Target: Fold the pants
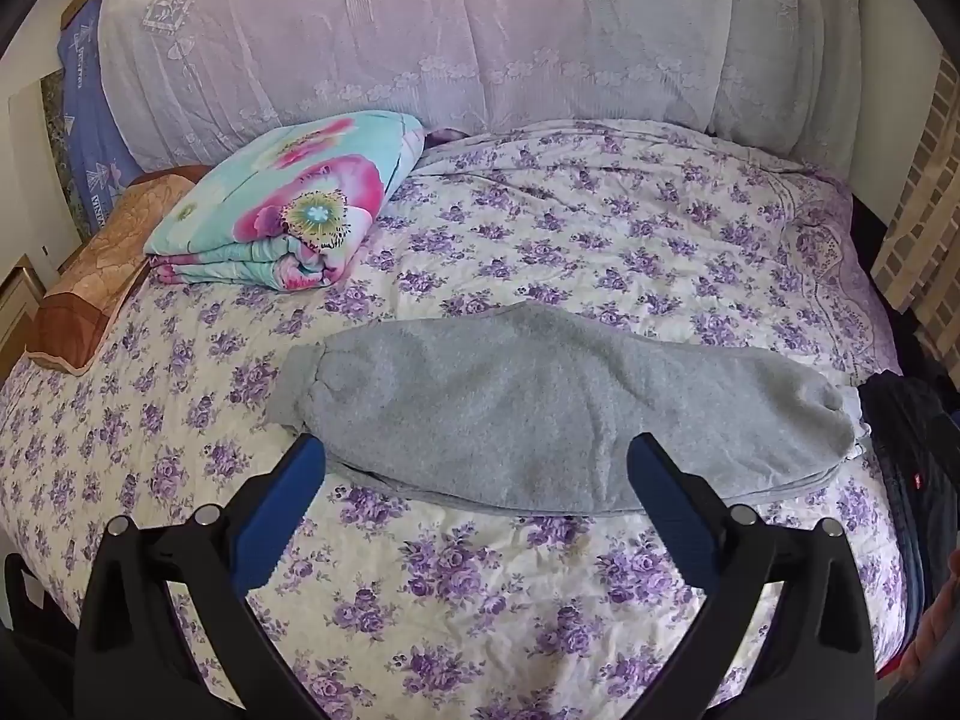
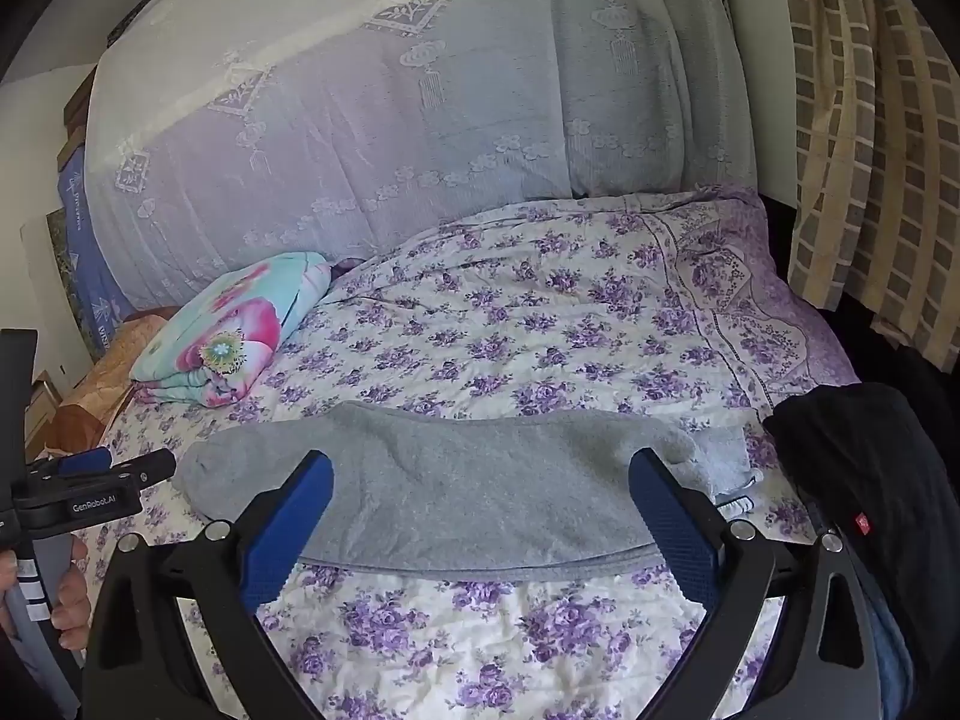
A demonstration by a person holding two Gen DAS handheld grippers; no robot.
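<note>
Grey sweatpants lie lengthwise across the bed, folded leg on leg, cuffs at the left and waistband at the right. My left gripper hovers over their near edge, open, with nothing between its blue pads. In the right wrist view the same pants stretch from left to right, and my right gripper stands open above their near edge, holding nothing. The left gripper shows at the left edge of that view, held by a hand.
The bed has a purple-flowered sheet. A folded floral quilt lies at the back left beside a brown pillow. A large lace-covered pile lines the back. Dark clothing lies at the bed's right edge.
</note>
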